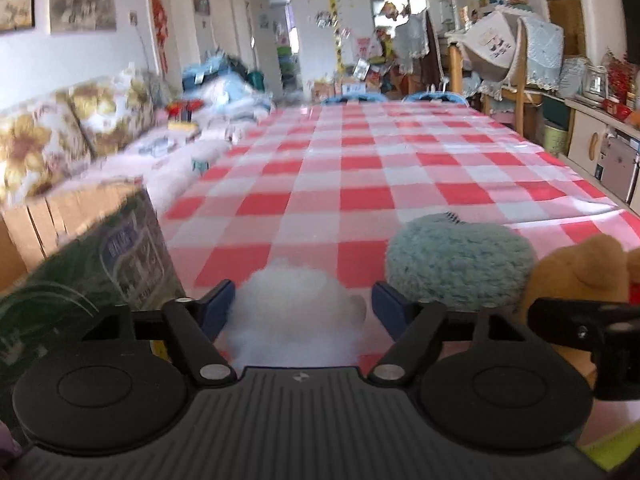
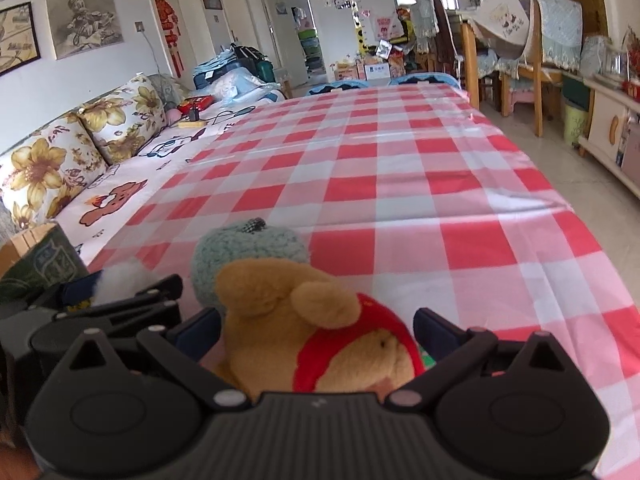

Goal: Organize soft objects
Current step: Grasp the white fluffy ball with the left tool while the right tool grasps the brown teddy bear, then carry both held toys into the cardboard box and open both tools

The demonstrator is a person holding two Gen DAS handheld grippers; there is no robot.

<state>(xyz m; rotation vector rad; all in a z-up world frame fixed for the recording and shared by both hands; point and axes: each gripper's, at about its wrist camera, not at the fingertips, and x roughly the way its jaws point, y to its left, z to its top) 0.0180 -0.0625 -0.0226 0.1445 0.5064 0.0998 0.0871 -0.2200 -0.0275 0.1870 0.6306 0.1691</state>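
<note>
White fluff (image 1: 296, 312) between open left tongs (image 1: 302, 304), bear (image 2: 304, 332) between wide right tongs (image 2: 316, 328)

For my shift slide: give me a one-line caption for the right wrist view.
Right tool open around a tan plush bear in a red hood, teal plush behind it, on the red-checked tablecloth.

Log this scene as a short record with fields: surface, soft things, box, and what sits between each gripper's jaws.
surface: checked tablecloth
soft things: white fluff, teal plush, bear
box: cardboard box, at the table's left edge
left gripper: fluff between jaws, right pad clear of it
right gripper: jaws wide, bear between them, not gripped
</note>
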